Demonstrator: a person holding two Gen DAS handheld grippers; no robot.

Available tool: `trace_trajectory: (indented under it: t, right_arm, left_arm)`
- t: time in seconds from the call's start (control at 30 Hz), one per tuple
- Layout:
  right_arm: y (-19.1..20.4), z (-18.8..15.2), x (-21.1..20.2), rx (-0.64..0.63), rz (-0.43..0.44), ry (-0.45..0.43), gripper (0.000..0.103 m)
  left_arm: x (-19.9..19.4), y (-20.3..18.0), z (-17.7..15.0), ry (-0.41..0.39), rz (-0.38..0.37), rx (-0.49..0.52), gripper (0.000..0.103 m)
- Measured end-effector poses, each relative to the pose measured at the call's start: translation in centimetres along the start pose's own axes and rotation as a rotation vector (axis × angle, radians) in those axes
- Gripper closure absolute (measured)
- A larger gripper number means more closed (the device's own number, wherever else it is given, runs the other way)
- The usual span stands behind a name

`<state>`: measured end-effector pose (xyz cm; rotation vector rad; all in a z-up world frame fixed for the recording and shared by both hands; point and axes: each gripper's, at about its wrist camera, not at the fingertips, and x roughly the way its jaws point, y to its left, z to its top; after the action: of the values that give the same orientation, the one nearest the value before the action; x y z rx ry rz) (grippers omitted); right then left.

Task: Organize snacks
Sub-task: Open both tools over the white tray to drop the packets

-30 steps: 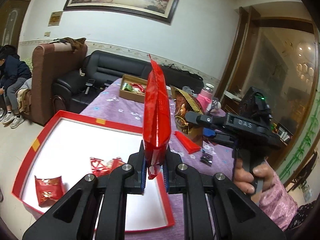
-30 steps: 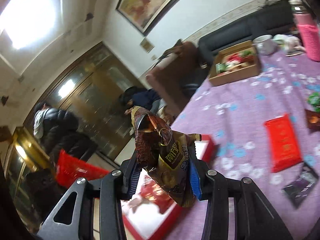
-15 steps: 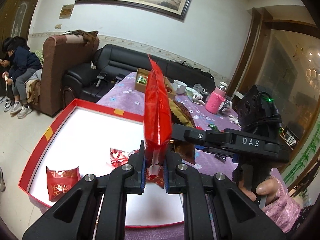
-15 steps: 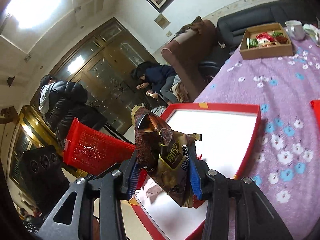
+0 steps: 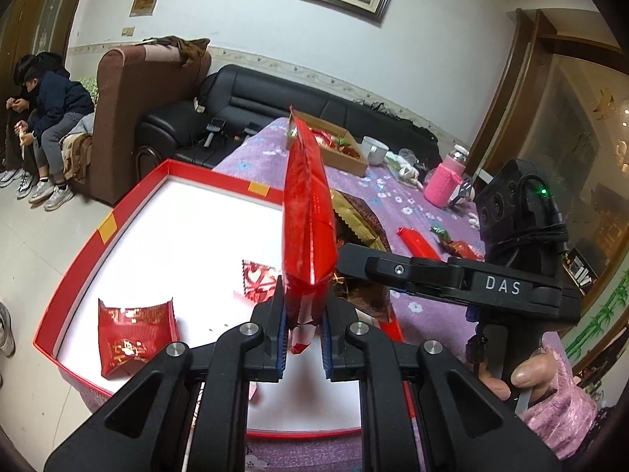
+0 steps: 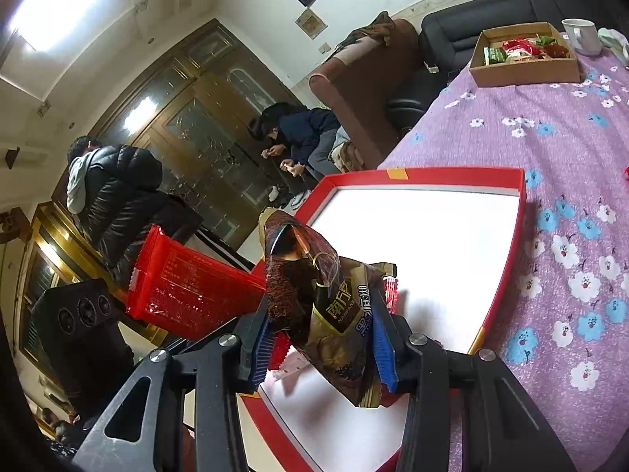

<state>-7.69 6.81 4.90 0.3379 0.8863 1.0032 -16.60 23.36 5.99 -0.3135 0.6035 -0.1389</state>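
My left gripper is shut on a tall red snack bag, held upright above the red tray with a white floor. Two red snack packets lie in the tray; the second is partly hidden behind the bag. My right gripper is shut on a brown and gold snack bag over the tray's near corner. The right gripper also shows in the left wrist view, just right of the red bag.
A purple flowered tablecloth covers the table. A cardboard box of snacks, a white mug, a pink bottle and loose red packets sit on it. A red basket and people are left of the table.
Both grippers have moved left over the red tray with their bags still held. The tray now fills more of both views.
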Motion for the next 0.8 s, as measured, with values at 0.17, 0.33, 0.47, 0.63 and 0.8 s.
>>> trace_trajectory:
  t: [0.17, 0.33, 0.47, 0.63, 0.8]
  right_arm:
    - [0.1, -0.5, 0.6, -0.022, -0.027, 0.013, 0.056]
    - [0.1, -0.5, 0.7, -0.035, -0.063, 0.002, 0.054]
    - [-0.4, 0.1, -0.3, -0.004, -0.077, -0.056, 0.042]
    - [-1.8, 1.5, -3.2, 0.039, -0.094, -0.148, 0.040]
    - [-4.1, 2.3, -6.9, 0.070, -0.158, -0.219, 0.038]
  left_arm:
    - [0.7, 0.5, -0.2, 0.035, 0.002, -0.019, 0.092]
    - [1.0, 0.7, -0.1, 0.046, 0.021, -0.038, 0.089]
    - [0.7, 1.3, 0.4, 0.026, 0.054, -0.063, 0.060]
    - [0.3, 2.2, 0.6, 0.003, 0.088, -0.109, 0.051]
    - [-0.2, 2.1, 0.8, -0.022, 0.116, -0.099, 0.045]
